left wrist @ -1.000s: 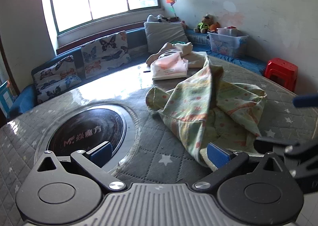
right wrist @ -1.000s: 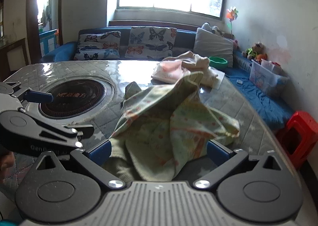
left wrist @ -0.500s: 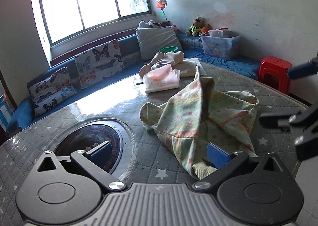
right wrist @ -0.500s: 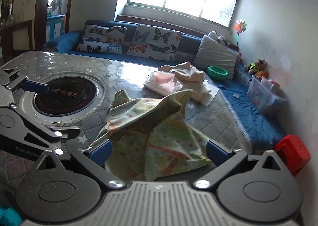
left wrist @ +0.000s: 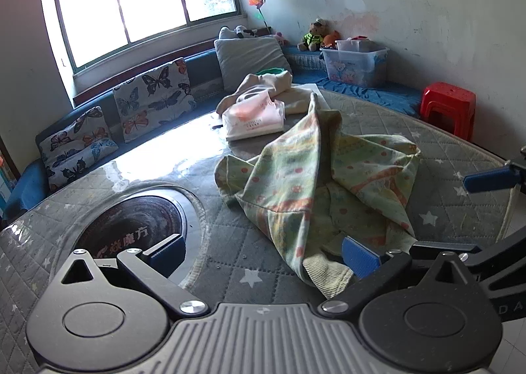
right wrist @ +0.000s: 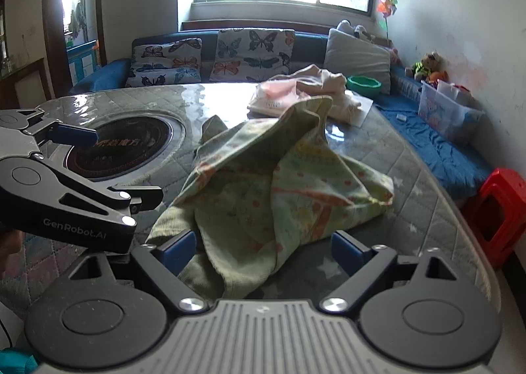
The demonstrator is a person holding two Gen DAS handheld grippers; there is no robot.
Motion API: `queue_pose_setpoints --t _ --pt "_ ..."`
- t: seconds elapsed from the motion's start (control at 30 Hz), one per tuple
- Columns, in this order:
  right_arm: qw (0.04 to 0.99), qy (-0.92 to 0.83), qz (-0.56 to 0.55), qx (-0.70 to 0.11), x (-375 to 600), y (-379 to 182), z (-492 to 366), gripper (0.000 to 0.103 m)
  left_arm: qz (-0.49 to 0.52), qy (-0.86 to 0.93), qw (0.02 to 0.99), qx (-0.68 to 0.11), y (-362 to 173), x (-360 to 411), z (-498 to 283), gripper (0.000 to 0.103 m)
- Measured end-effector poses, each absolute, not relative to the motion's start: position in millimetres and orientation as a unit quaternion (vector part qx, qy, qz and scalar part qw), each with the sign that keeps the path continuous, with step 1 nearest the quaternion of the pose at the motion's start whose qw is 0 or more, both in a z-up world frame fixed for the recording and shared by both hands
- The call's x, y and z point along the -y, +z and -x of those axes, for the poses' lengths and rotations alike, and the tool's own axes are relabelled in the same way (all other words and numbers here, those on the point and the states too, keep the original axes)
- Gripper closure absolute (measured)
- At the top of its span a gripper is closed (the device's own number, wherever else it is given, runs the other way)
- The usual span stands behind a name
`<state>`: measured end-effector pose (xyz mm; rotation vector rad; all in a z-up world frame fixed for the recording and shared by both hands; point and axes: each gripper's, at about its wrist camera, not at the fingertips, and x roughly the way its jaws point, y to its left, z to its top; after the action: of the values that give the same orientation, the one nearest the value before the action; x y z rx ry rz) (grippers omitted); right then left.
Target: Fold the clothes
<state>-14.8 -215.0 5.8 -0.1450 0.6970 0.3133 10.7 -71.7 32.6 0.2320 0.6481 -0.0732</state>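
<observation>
Crumpled green patterned garment (left wrist: 328,189) heaped on the quilted grey worktop (left wrist: 243,255), peaked in the middle, ribbed cuff end (left wrist: 325,275) nearest the cameras. Round black inset burner (left wrist: 134,229) sunk into the worktop just left of the garment, apart from it. Beyond the garment, a folded pink-and-white piece (left wrist: 253,117) with a beige garment (left wrist: 266,84) bunched behind it. Further beyond, a blue sofa (right wrist: 111,74) under the window with butterfly cushions (right wrist: 253,51) and a grey pillow (right wrist: 358,58); right of the garment, off the worktop edge, a red stool (right wrist: 499,212) and a clear storage box (right wrist: 450,111).

Left gripper (left wrist: 263,252) low over the worktop at the garment's near left corner, jaws wide, right blue pad (left wrist: 360,257) lying over the cuff end, left pad (left wrist: 166,250) over the burner's rim, nothing pinched between them.

Right gripper (right wrist: 264,252) at the garment's near edge, jaws wide but closing, folded cloth and cuff lying between the blue pads (right wrist: 179,250), neither pad visibly pressing on it yet. Seen from the right wrist view, the left gripper's arms just left of the garment's cuff.
</observation>
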Motion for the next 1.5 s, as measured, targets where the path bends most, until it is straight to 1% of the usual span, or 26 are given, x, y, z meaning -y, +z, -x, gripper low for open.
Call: queue_pose_setpoints --t 0.2,0.4,0.8,0.87,0.9,1.0,1.03,1.07,1.1,1.23,1.3,1.37,1.5 --pt "0.924 0.149 0.063 -0.347 214.1 -4.2 21.6 0.019 -0.127 -0.052 0.938 -0.317 24.0 69.8 -6.8 0.000" --pt "0.922 0.155 0.057 -0.351 210.4 -12.3 30.9 0.022 -0.129 -0.049 0.935 -0.327 14.8 72.6 -4.3 0.000" --pt "0.921 0.148 0.049 -0.356 209.4 -23.2 41.5 0.023 -0.130 -0.051 0.925 -0.353 2.0 73.5 -2.4 0.000" --pt "0.921 0.148 0.040 -0.358 210.7 -25.6 43.4 0.022 -0.131 -0.051 0.924 -0.355 0.2 73.8 -2.2 0.000" --pt "0.921 0.148 0.037 -0.359 211.7 -26.7 44.3 0.019 -0.132 -0.052 0.923 -0.357 -0.7 73.9 -2.0 0.000" --pt "0.922 0.146 0.033 -0.357 213.7 -28.8 47.3 0.017 -0.134 -0.054 0.922 -0.360 -3.3 73.4 -1.0 0.000" --pt "0.922 0.145 0.033 -0.356 213.6 -29.1 48.3 0.015 -0.134 -0.056 0.921 -0.360 -3.8 72.5 -0.7 0.000" --pt "0.923 0.144 0.033 -0.356 213.5 -29.4 49.3 0.011 -0.133 -0.056 0.921 -0.361 -4.0 72.0 -1.0 0.000" --pt "0.923 0.143 0.034 -0.355 213.2 -29.8 50.1 0.009 -0.132 -0.056 0.921 -0.362 -4.2 71.5 -1.2 0.000" --pt "0.923 0.139 0.034 -0.357 211.8 -32.3 50.2 0.007 -0.131 -0.058 0.920 -0.364 -5.1 69.6 -3.2 0.000" --pt "0.923 0.138 0.031 -0.358 212.0 -33.8 49.5 0.003 -0.131 -0.058 0.920 -0.366 -5.9 68.7 -4.3 0.000" --pt "0.924 0.132 0.030 -0.357 213.0 -35.7 49.4 0.000 -0.130 -0.059 0.919 -0.367 -6.5 67.7 -5.3 0.000" --pt "0.923 0.125 0.023 -0.364 213.5 -40.0 46.2 0.000 -0.129 -0.058 0.919 -0.367 -7.1 65.7 -7.4 0.000"
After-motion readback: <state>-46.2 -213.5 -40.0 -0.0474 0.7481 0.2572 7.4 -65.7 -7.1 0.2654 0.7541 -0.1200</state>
